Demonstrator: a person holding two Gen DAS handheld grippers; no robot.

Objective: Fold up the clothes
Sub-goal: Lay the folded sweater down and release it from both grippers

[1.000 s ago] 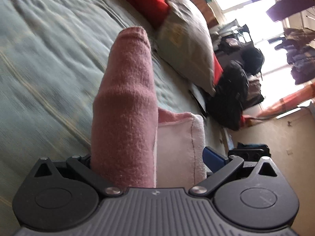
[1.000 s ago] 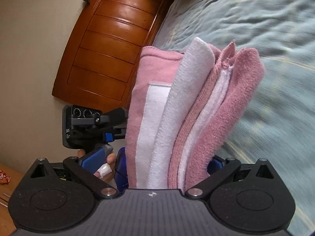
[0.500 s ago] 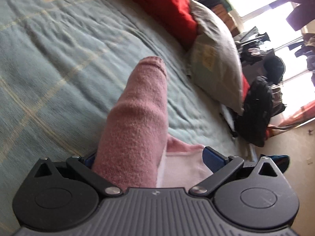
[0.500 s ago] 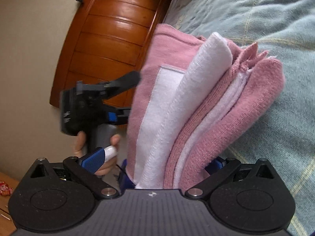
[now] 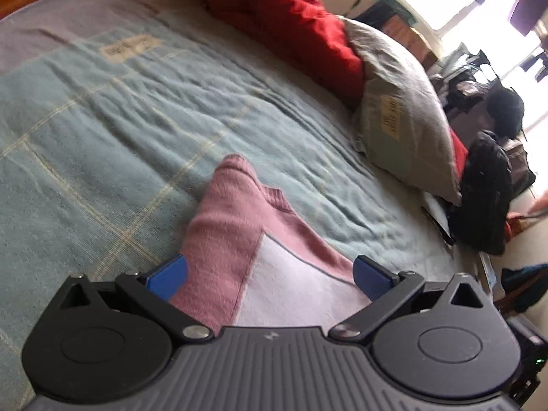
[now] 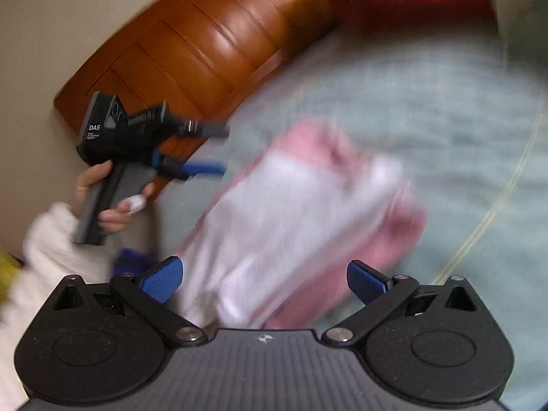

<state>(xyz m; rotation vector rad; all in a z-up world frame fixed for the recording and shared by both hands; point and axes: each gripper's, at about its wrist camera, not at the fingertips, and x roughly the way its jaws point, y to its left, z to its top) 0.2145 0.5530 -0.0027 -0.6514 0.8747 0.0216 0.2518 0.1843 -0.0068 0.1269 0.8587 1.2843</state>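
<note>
Both the left gripper (image 5: 270, 274) and right gripper (image 6: 265, 275) have jaws wide apart, folded pink-and-white fleece garment (image 5: 253, 250) lying loose between them on the teal blanket-covered bed (image 5: 120, 109), looks deliberately set down.

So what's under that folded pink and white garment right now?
The folded garment lies on the teal checked blanket covering the bed. Blanket shows all around it, but whatever sits directly beneath the fabric is covered, so it cannot be seen.
</note>
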